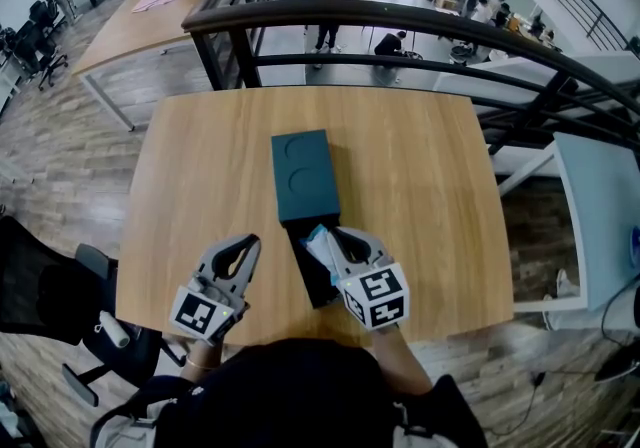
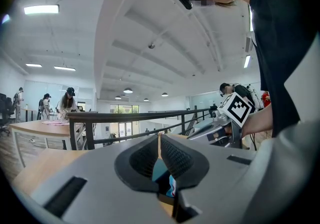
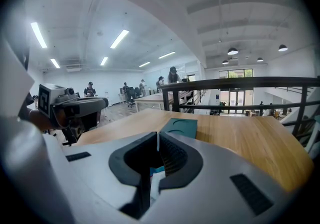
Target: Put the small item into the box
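Two broad stretches of bare desk (image 1: 200,156) flank the teal box (image 1: 303,174) at centre frame, and a black railing (image 1: 400,11) lines the far edge at the top. At the near edge, lower centre, the left hand-held gripper (image 1: 248,244) and right hand-held gripper (image 1: 338,234) are both pressed together. The small item (image 1: 320,244), white and blue, sits at the right one's tips over the box's black tray (image 1: 318,286).

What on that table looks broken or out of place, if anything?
Nothing looks damaged or spilled. The teal box lies slightly askew on the table, with its black tray slid out toward the person; a small white item sits over it by the right gripper.
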Demonstrator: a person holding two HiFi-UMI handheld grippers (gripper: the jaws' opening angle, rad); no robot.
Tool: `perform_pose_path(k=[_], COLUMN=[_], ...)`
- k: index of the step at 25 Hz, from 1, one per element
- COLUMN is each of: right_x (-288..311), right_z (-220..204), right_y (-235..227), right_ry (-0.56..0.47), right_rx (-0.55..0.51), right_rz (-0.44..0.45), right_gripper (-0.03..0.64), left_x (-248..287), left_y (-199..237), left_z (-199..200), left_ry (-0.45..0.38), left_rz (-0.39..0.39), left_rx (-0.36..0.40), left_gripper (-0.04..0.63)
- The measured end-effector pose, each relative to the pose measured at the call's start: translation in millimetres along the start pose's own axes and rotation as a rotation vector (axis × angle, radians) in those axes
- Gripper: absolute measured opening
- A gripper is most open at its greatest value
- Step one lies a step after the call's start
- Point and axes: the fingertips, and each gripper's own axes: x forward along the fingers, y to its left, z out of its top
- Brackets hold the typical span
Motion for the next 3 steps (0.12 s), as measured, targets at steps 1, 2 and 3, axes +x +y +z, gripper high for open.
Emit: perform_pose_path(k=[1,2,3], right_x=[0.4,1.0,1.6], right_z=[0.4,0.8,1.1], right_y=[0.7,1.5,2.2], right_ry=[0.002,0.004,0.006], right_rx=[0.002,0.003,0.003], right_rz=[0.001,0.001,0.001], right_gripper=[0.029,0.03,0.031], left_x=[-0.1,-0.3,-0.6], left_y=[0.8,1.7,2.6], left_z=[0.0,-0.1,-0.3], left_ry=[0.001,0.002,0.002], left_rz=[0.0,-0.001,-0.001], left_rx=[0.0,0.0,0.001], left_gripper=[0.023,0.023,0.023])
